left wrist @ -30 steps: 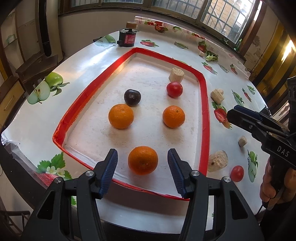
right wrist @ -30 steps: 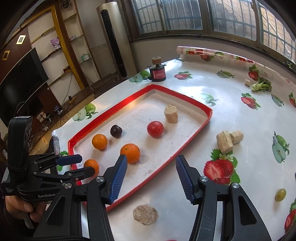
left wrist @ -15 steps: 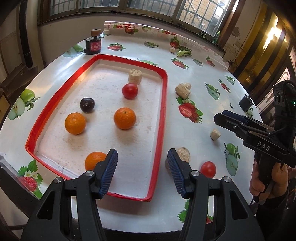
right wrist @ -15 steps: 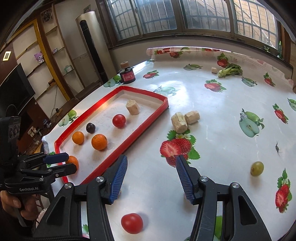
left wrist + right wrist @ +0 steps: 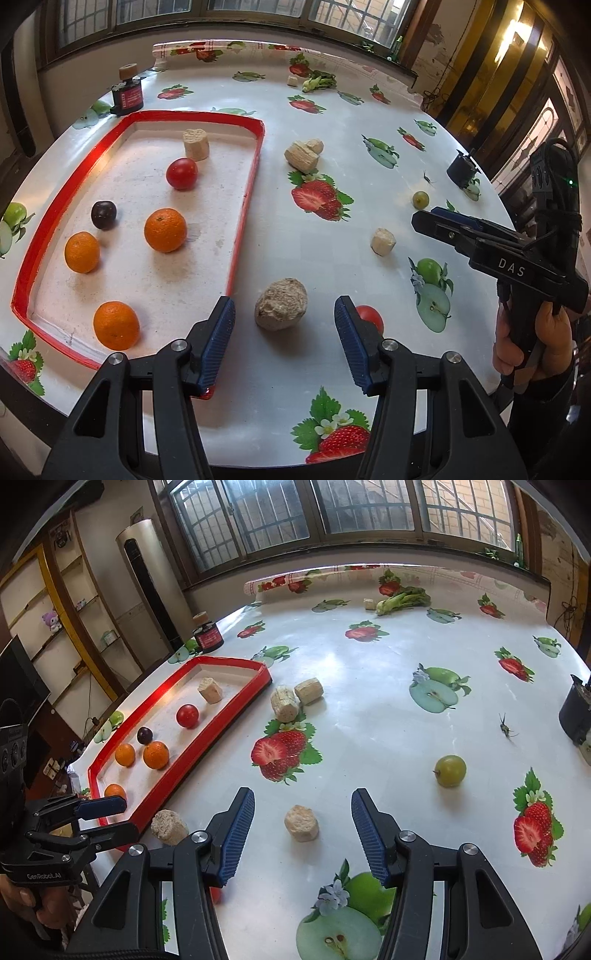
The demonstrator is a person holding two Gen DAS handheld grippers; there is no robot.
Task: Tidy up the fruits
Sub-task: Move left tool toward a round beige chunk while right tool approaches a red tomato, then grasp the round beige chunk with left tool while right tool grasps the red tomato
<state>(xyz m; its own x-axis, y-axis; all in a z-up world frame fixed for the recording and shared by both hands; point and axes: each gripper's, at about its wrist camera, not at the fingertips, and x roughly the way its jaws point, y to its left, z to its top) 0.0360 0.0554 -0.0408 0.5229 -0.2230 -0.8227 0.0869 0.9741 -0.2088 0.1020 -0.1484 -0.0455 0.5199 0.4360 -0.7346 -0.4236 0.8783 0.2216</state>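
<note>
The red-rimmed tray [image 5: 248, 192] [image 5: 221, 722] holds three oranges [image 5: 165, 229], a dark plum [image 5: 103, 214], a red tomato [image 5: 181, 173] and a beige chunk [image 5: 196, 144]. My left gripper [image 5: 284, 338] is open above the table right of the tray, with a beige lump [image 5: 281, 303] lying ahead between its fingers, untouched. A second red tomato [image 5: 370, 318] peeks out behind its right finger. My right gripper [image 5: 302, 834] is open too, over a small beige chunk [image 5: 301, 822]. A green grape-like fruit [image 5: 449, 770] lies further right.
Two beige chunks [image 5: 302, 154] sit beside the tray's far corner. A red-labelled jar [image 5: 127, 94] stands at the back left, a leafy green vegetable [image 5: 402, 600] at the far edge, a dark cup [image 5: 576, 710] at the right edge. An insect [image 5: 505, 729] rests on the fruit-print cloth.
Both grippers have swung right, off the tray and over the open tablecloth. The orange that lay between the left fingers is now left of them; both jaws keep the same width.
</note>
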